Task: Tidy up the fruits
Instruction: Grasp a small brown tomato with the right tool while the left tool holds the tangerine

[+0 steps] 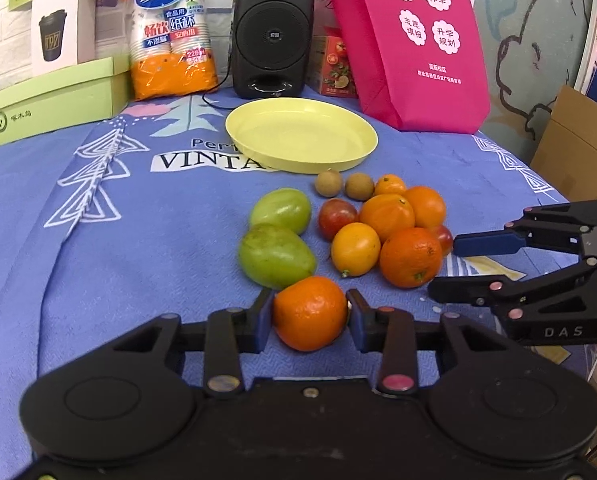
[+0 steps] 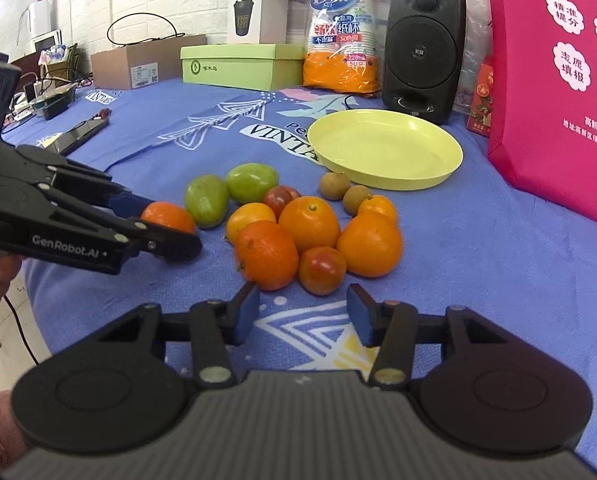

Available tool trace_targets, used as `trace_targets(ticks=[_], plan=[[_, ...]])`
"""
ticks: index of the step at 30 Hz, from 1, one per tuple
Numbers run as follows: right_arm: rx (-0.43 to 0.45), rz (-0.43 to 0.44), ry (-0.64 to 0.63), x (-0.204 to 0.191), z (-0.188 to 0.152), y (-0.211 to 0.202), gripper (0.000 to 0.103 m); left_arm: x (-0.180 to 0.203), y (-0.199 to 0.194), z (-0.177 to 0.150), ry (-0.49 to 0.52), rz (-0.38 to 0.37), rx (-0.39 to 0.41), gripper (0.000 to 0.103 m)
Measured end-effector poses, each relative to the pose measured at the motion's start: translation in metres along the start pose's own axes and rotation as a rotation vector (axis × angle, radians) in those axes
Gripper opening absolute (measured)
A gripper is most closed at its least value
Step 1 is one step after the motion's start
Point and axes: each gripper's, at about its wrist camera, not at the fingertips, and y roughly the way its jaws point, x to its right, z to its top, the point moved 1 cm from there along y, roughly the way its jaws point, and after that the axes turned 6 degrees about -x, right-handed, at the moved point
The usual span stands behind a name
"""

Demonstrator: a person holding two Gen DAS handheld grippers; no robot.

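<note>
Left tool [image 1: 310, 312] clamped on an orange [image 1: 310, 314] beside the fruit pile [image 1: 378, 224] — right tool [image 2: 302, 312] agape, empty, near a tomato [image 2: 321, 270].

Smooth glossy plastic plate [image 1: 350, 152] on matt woven tablecloth [image 1: 138, 248].

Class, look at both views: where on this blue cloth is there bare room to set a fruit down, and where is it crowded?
Free: the yellow plate, holding nothing, and the cloth between the green box and green fruits. Crowded: the fruit pile below the plate, where the right gripper waits open; the left gripper grips an orange.
</note>
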Motion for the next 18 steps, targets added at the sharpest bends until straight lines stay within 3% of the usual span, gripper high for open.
trace_targets(ticks=[12, 14, 15, 18], plan=[[-0.005, -0.047, 0.036, 0.005, 0.012, 0.023, 0.041, 0.003, 0.003, -0.002, 0.012, 0.011, -0.002, 0.038], [0.003, -0.036, 0.037, 0.005, 0.014, 0.027, 0.037, 0.004, 0.003, -0.003, 0.012, 0.014, -0.001, 0.038], [0.007, -0.015, 0.041, 0.005, 0.014, 0.028, 0.029, 0.004, 0.003, -0.003, 0.012, 0.015, -0.001, 0.038], [0.009, -0.019, 0.041, 0.003, 0.013, 0.026, 0.029, 0.005, 0.002, -0.004, 0.010, 0.016, 0.001, 0.038]])
